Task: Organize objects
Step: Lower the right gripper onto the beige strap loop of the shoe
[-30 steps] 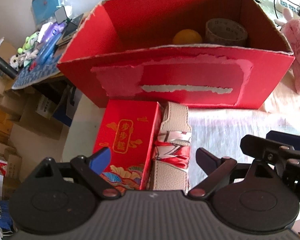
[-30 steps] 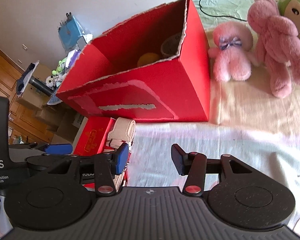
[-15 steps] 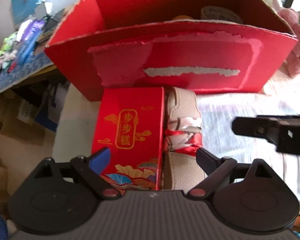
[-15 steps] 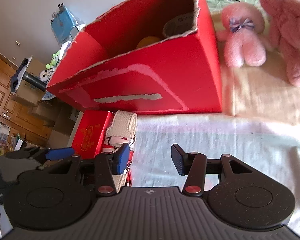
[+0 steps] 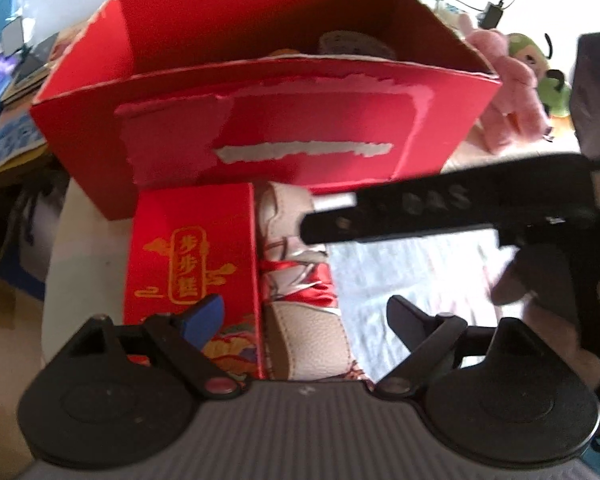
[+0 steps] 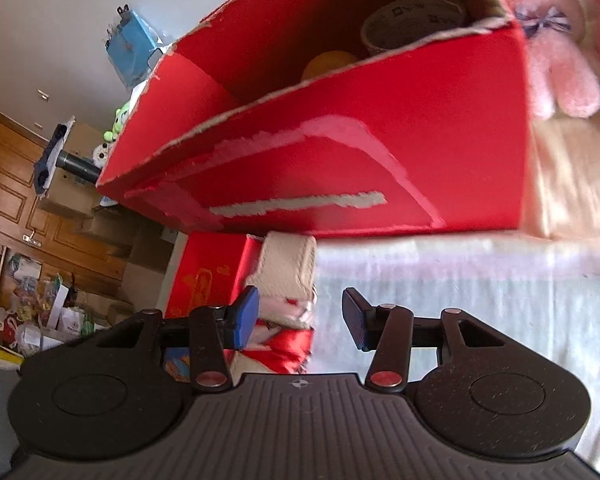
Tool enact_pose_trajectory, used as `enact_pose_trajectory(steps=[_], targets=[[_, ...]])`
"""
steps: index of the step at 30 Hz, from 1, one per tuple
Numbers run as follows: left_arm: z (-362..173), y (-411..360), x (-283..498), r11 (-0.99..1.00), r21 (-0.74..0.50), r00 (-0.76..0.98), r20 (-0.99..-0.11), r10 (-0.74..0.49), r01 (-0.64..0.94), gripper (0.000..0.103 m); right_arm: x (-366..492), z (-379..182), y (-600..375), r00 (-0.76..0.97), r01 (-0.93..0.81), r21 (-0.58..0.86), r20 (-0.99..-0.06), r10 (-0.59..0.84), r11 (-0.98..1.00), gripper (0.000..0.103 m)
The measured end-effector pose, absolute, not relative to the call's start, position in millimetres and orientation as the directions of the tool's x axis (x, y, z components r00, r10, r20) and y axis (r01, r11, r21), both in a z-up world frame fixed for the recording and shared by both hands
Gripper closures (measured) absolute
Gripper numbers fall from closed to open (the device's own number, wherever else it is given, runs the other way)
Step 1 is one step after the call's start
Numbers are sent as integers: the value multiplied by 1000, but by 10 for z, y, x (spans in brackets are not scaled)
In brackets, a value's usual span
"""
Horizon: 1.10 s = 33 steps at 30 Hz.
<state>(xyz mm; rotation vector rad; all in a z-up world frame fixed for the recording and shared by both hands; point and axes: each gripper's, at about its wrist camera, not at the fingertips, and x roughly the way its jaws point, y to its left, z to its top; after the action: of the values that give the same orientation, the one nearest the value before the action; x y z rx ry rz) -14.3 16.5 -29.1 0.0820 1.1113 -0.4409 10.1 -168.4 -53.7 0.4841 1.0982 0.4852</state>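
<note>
Lying side by side just before the red bin [image 5: 260, 136], a red box [image 5: 192, 256] and a beige pouch [image 5: 304, 320] are seen. Both the left claw [image 5: 304, 316] and right claw [image 6: 298, 320] are held released, gripping nothing, above the pouch.

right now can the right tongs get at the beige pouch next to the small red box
Probably yes. The right tongs are open and already lined up on the beige pouch, with nothing between them. The small red box lies tight against one side, so that finger has little room; the cloth side is free.
</note>
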Motion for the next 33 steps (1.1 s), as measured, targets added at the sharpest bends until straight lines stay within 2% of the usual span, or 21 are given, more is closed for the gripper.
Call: enact_pose_trajectory(steps=[5, 13, 25, 29, 33], targets=[[-289, 224, -107, 906, -173, 365, -873, -323, 387, 18, 168, -548, -1596, 376, -113, 588, -721, 582, 801, 47], [-296, 364, -55, 914, -176, 368, -875, -316, 366, 19, 188, -580, -1487, 385, -125, 545, -744, 546, 829, 44], [-188, 163, -170, 865, -199, 359, -849, -387, 461, 19, 42, -538, -1798, 442, -105, 489, -757, 481, 866, 45], [-189, 26, -198, 850, -193, 350, -849, -395, 490, 18, -13, -549, -2007, 452, -69, 509, -751, 482, 858, 45], [-232, -127, -200, 843, -177, 342, -857, -386, 507, 23, -58, -547, -2120, 462, -51, 499, -756, 464, 865, 45]])
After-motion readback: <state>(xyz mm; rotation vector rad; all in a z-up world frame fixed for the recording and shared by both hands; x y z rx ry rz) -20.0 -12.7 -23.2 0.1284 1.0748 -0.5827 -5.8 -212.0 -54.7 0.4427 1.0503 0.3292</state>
